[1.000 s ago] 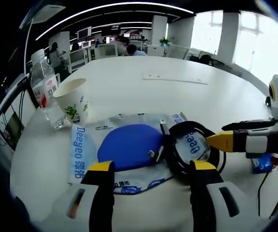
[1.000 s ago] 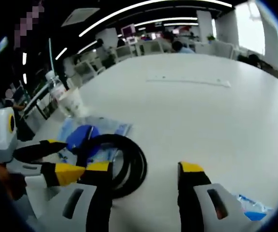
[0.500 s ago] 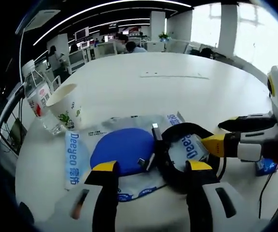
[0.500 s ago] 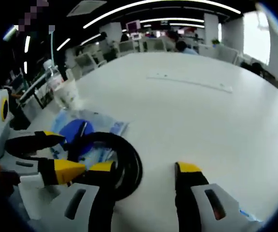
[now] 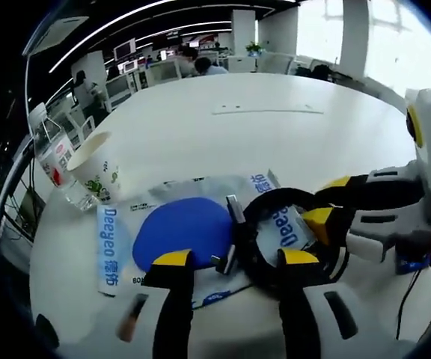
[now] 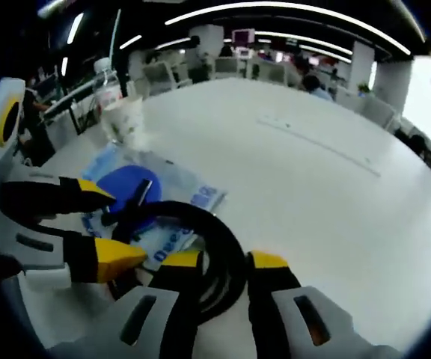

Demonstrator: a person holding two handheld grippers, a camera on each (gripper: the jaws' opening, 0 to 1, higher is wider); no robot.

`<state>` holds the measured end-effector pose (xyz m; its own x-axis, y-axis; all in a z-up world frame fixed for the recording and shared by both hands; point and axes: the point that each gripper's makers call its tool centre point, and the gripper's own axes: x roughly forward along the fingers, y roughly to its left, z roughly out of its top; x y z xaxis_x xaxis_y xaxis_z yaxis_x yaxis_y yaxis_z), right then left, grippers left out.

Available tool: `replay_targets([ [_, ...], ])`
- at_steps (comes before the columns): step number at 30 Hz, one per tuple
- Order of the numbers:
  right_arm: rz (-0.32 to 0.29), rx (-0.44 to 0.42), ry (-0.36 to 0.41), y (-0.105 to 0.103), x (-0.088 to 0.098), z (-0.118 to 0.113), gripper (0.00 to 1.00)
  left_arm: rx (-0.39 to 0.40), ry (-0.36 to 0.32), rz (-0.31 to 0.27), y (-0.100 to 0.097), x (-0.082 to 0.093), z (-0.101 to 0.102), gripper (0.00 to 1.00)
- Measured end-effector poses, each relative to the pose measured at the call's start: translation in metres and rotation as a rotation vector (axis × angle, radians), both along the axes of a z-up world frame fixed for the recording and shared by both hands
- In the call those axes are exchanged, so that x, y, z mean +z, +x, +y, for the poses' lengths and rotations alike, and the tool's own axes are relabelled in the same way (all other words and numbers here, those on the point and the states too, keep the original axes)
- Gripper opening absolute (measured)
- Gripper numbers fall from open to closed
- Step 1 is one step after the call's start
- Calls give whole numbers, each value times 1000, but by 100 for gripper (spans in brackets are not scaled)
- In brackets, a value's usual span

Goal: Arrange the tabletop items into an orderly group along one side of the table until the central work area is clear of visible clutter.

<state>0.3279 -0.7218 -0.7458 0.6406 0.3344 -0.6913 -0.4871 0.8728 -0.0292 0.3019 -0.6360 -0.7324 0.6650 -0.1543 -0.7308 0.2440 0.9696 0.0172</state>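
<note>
A black coiled cable [image 5: 269,233] lies on a white and blue wipes packet [image 5: 176,230] on the white table [image 5: 275,146]. My left gripper [image 5: 236,258] hangs just short of the coil, open, with the cable's plug between its jaws. My right gripper [image 5: 326,200] reaches in from the right, its jaws on either side of the coil's right edge. In the right gripper view, the right gripper [image 6: 227,260] is shut on the cable [image 6: 200,215], with the packet [image 6: 199,199] behind and the left gripper [image 6: 111,224] open at the left.
A paper cup [image 5: 96,166] and a water bottle [image 5: 53,149] stand at the table's left edge, seen again as the cup [image 6: 130,120] and bottle [image 6: 107,81]. A small blue packet [image 5: 410,259] lies at the right. Desks and people fill the office behind.
My right gripper's jaws have come together onto the coil's band. My left gripper has eased closer to the coil and stays open.
</note>
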Motion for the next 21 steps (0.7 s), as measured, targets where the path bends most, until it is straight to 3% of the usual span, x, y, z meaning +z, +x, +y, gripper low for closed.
replay_targets([
  [2,8,-19,17,0,0,-1,18,4,-24,5,-1,0,-4,33],
  [8,8,4,6,-4,1,-4,13,-11,-8,-9,1,0,-5,31],
  [12,18,2,-9,-8,1,-7,9,8,-63,-4,2,2,-8,24],
  [21,12,2,0,-15,13,-9,6,-41,-75,27,-9,2,-14,18],
])
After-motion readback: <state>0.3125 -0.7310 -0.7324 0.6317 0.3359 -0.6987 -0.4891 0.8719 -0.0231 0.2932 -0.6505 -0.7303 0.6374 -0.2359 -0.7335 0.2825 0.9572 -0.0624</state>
